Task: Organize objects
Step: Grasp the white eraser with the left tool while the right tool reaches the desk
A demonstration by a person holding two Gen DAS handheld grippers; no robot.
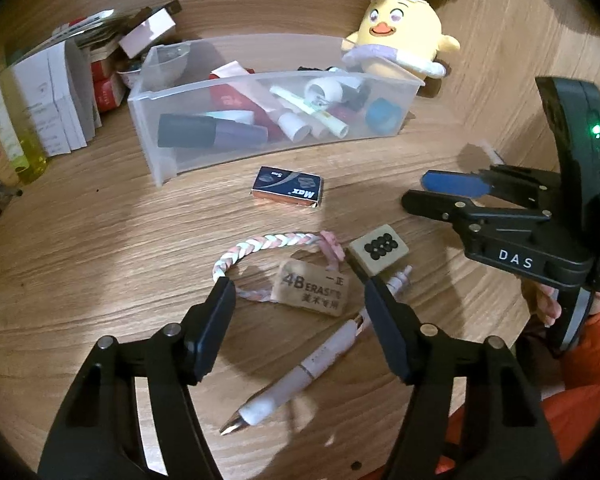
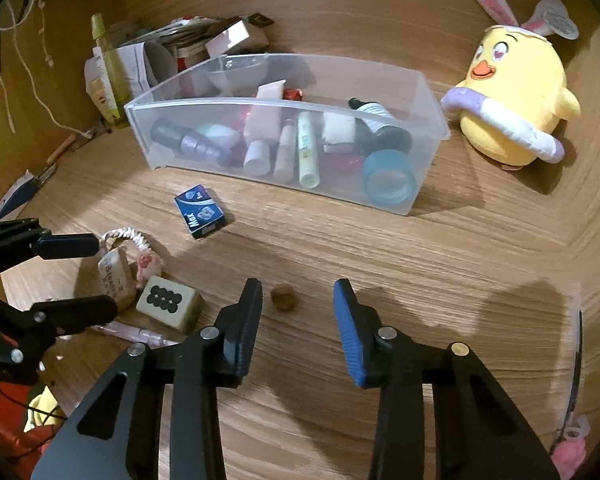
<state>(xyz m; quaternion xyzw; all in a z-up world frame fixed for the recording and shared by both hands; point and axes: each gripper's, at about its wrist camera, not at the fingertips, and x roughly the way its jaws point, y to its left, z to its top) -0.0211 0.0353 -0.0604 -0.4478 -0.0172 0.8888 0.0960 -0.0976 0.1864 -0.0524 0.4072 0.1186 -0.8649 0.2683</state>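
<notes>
Currently, in the left wrist view, you are holding the left gripper (image 1: 296, 320) open around the eraser (image 1: 314, 288) — jaws straddling it, not pressing. In the right wrist view, you are keeping the right gripper (image 2: 298, 308) open and empty near a small brown object (image 2: 283, 297) — the clear bin (image 2: 420, 184) is standing beyond.

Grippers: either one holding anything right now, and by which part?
Nothing is held. The left gripper stands open over the eraser; the right gripper is open above the bare table.
</notes>
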